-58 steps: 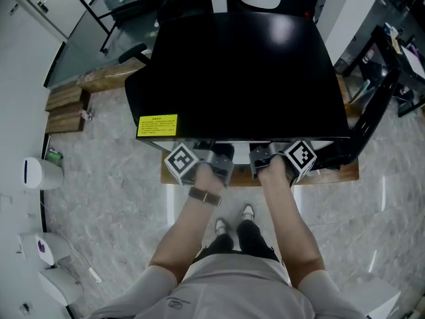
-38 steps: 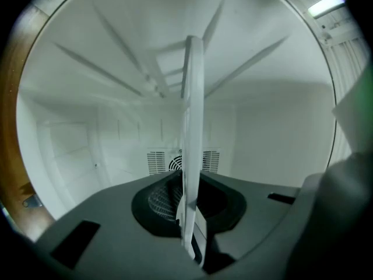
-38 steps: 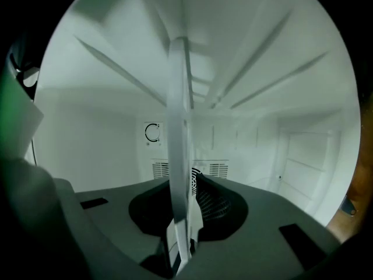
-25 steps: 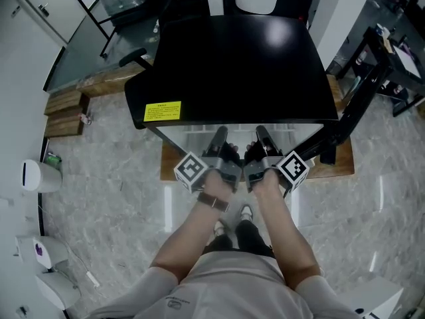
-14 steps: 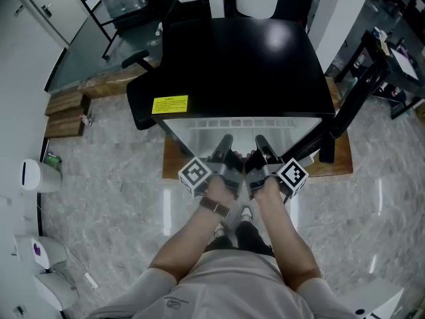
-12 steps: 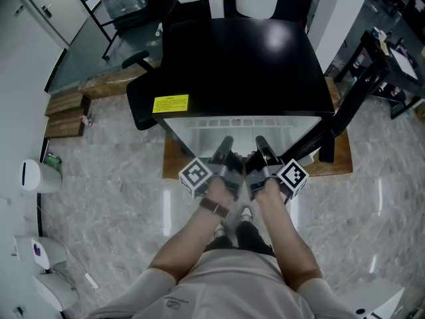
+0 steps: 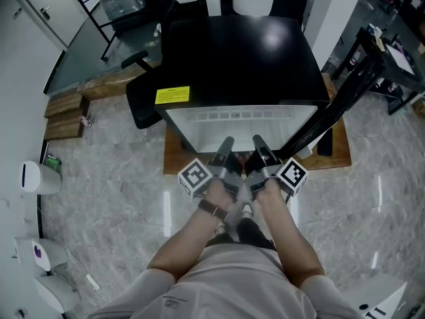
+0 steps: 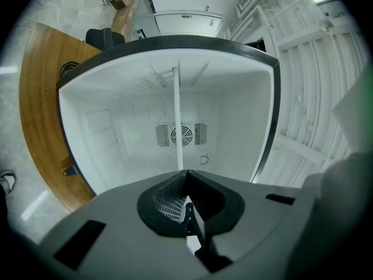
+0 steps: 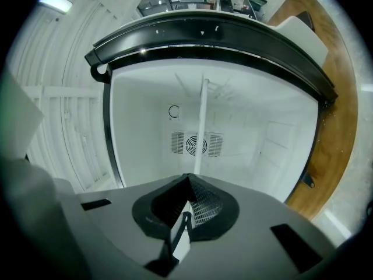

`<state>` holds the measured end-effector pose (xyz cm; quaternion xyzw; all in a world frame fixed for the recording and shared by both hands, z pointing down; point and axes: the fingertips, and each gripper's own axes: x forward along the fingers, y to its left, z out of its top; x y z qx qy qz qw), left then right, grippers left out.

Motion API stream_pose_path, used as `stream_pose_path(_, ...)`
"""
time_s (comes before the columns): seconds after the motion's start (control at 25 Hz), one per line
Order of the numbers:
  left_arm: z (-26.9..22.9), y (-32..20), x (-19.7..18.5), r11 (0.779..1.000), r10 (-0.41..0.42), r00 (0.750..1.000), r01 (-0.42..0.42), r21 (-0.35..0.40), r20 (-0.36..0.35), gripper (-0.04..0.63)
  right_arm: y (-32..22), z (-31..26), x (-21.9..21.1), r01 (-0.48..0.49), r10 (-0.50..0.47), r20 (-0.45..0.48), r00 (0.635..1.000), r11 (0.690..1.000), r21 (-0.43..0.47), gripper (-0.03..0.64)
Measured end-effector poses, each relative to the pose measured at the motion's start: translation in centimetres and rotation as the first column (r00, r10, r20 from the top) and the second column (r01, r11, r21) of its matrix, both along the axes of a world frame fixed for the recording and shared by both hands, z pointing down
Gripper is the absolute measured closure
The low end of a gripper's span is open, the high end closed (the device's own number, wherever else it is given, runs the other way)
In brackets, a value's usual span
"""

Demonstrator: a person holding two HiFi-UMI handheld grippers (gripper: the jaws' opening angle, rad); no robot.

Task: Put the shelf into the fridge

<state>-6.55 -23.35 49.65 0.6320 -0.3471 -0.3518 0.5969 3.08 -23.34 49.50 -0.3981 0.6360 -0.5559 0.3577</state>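
The fridge [image 7: 242, 55] is a black cabinet with a yellow label [image 7: 172, 96]; its door [image 7: 342, 102] stands open to the right. The shelf [image 7: 239, 126], a pale flat panel, sticks out of the fridge's open front towards me, held level. My left gripper [image 7: 226, 145] and right gripper [image 7: 257, 143] are side by side, both shut on its near edge. In the left gripper view the shelf [image 8: 176, 121] shows edge-on as a thin white line running from the left gripper [image 8: 185, 175] into the white interior. The right gripper view shows the shelf [image 9: 201, 121] the same way beyond the right gripper [image 9: 187, 178].
A fan vent [image 8: 180, 135] sits in the fridge's back wall. The fridge stands on a wooden platform [image 7: 174, 163] on a marble floor. A black chair [image 7: 143, 105] is at the fridge's left, wooden blocks [image 7: 65, 108] and a white bin [image 7: 38, 175] farther left.
Both grippers have drawn back from the fridge's front towards my body with the shelf held. More of the shelf now shows outside the opening.
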Motion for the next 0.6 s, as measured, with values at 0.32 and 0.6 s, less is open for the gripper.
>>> stream_pose_path(0.32, -0.7, 0.3, -0.3, 1.0, 0.008, 1.0, -0.008, 0.018, 0.005, 0.589, 0.2, -0.7, -0.2, 0.001, -0.001, -0.002, 1.0, 1.0, 0.02, 0.595)
stream_pose_path(0.6, -1.0, 0.5, -0.1, 1.0, 0.01, 1.0, -0.01, 0.018, -0.004, 0.589, 0.5, -1.2, -0.5, 0.001, -0.002, 0.021, 1.0, 1.0, 0.021, 0.595)
